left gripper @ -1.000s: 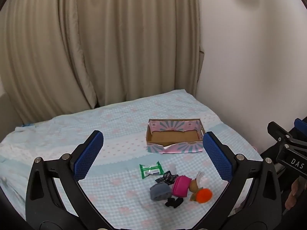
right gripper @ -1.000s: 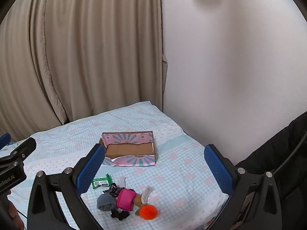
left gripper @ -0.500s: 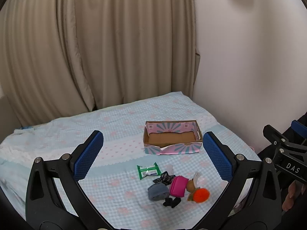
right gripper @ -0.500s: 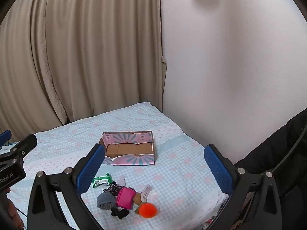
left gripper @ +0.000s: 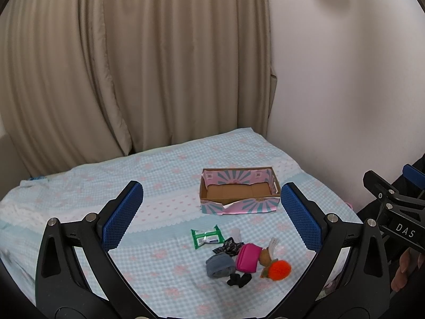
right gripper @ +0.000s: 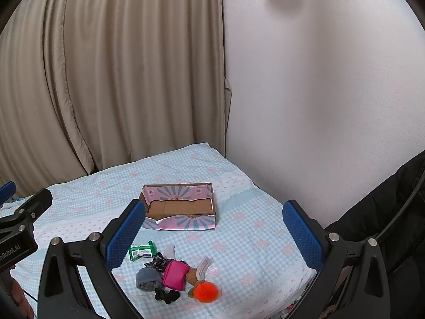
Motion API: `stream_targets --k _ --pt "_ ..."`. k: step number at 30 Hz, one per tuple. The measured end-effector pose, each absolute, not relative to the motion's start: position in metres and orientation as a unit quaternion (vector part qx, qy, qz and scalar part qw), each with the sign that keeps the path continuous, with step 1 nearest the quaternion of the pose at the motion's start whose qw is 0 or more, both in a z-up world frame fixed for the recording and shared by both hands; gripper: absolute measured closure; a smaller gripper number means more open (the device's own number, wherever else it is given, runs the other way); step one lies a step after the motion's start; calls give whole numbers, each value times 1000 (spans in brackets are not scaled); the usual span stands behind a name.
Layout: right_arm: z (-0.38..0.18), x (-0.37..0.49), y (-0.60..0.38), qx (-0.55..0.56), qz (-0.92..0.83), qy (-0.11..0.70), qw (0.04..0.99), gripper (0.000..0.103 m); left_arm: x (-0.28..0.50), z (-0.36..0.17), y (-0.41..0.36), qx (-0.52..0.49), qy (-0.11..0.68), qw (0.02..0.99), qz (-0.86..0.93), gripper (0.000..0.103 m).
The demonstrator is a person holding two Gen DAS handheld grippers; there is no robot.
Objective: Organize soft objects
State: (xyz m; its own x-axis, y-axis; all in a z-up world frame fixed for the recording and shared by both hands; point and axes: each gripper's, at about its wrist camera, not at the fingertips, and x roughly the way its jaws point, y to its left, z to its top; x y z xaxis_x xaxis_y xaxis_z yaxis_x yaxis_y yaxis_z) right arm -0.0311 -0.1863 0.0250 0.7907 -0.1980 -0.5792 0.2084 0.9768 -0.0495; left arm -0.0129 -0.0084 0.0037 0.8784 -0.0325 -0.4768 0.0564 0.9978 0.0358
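Both claws hang wide and empty above the bed (left gripper: 79, 186). Left claw (left gripper: 212, 212) sees the pile (left gripper: 236, 260) at 5 o'clock, right claw (right gripper: 212, 228) at 7; box (right gripper: 180, 207) at 12 beyond. Neither looks clearly nearer.

I see beige curtains (left gripper: 132, 66) hanging behind the bed, a plain white wall (right gripper: 318, 93) to their right, and a dark jacket (right gripper: 385, 212) at the right edge.
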Motion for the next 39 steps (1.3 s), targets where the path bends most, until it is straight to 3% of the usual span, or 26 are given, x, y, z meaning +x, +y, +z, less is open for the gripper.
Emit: stream_targets --k 39 --pt "19 -28 -176 4 -103 293 951 0 -11 6 3 20 240 970 -31 0"
